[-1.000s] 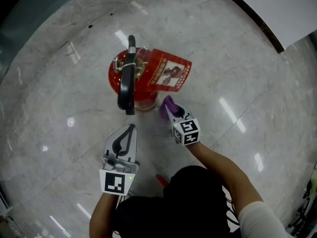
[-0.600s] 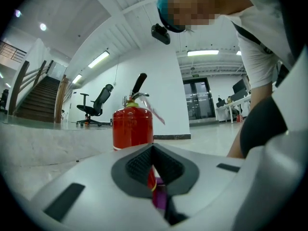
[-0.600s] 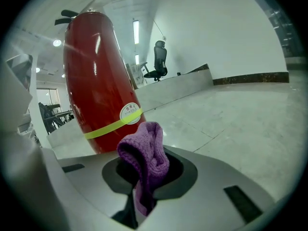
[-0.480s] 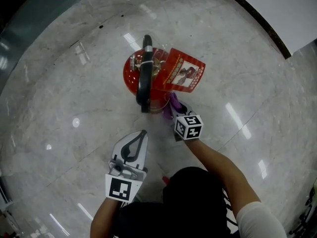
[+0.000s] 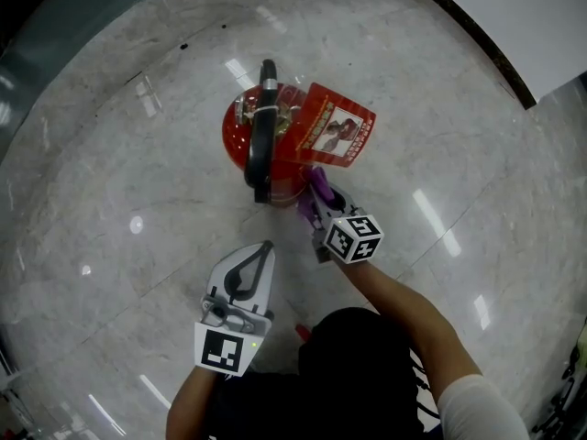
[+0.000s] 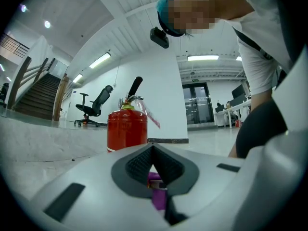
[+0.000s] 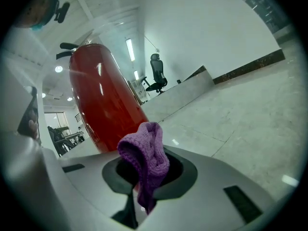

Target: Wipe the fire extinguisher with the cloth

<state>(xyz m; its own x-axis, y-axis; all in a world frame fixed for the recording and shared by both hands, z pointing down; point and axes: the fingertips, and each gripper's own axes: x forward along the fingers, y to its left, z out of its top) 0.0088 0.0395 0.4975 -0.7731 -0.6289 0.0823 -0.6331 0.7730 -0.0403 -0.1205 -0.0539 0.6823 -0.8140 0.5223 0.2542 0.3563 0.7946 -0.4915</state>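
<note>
The red fire extinguisher (image 5: 240,134) stands upright on the marble floor, with a black handle (image 5: 260,136) on top and a red tag (image 5: 336,136) hanging to its right. My right gripper (image 5: 315,193) is shut on the purple cloth (image 5: 307,202), whose bunched end lies at the cylinder's lower near side. In the right gripper view the cloth (image 7: 144,159) sticks up from the jaws of that gripper (image 7: 150,170), close to the extinguisher (image 7: 103,100). My left gripper (image 5: 265,247) is shut, a short way in front of the extinguisher (image 6: 126,129) and apart from it.
A white wall with a dark baseboard (image 5: 468,30) runs across the top right. The left gripper view shows an office chair (image 6: 94,107) and stairs (image 6: 33,93) far behind. The person's head (image 5: 358,365) fills the bottom of the head view.
My right gripper has carried the cloth in against the extinguisher's near side and then drawn it slightly down. My left gripper has stayed where it was, shut.
</note>
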